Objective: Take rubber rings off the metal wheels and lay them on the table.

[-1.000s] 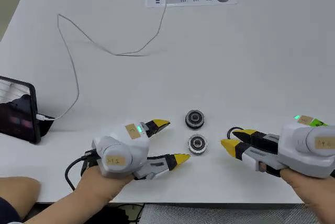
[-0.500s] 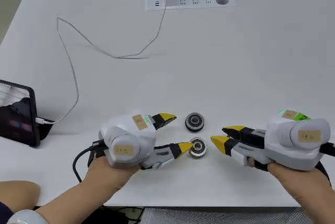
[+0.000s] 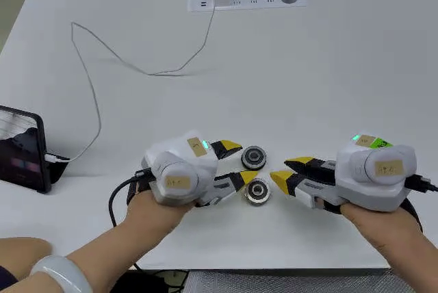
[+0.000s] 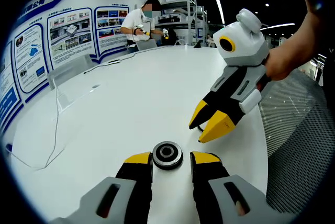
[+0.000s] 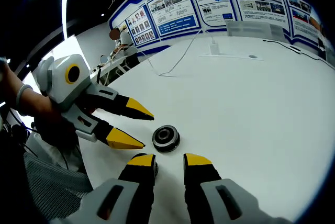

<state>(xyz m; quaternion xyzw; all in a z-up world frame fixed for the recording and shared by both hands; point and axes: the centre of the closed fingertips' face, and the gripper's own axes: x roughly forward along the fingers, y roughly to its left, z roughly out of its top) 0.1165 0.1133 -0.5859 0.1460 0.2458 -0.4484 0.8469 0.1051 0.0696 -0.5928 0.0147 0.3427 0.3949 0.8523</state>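
Grasping step, nothing lifted yet: the far round metal wheel [image 3: 254,157] and the near round metal wheel [image 3: 258,190] lie close together on the white desk [image 3: 328,67], black rubber rings still on both. Your left tool [image 3: 239,161], jaws apart, frames the far one; your right tool [image 3: 289,170], jaws also apart, points at the near one. Next you likely need one tool pinning a hub while the other pinches its ring. The left gripper view centres the far round metal wheel [image 4: 167,155] between the tips; the right gripper view half hides the near round metal wheel [image 5: 155,167] behind a jaw.
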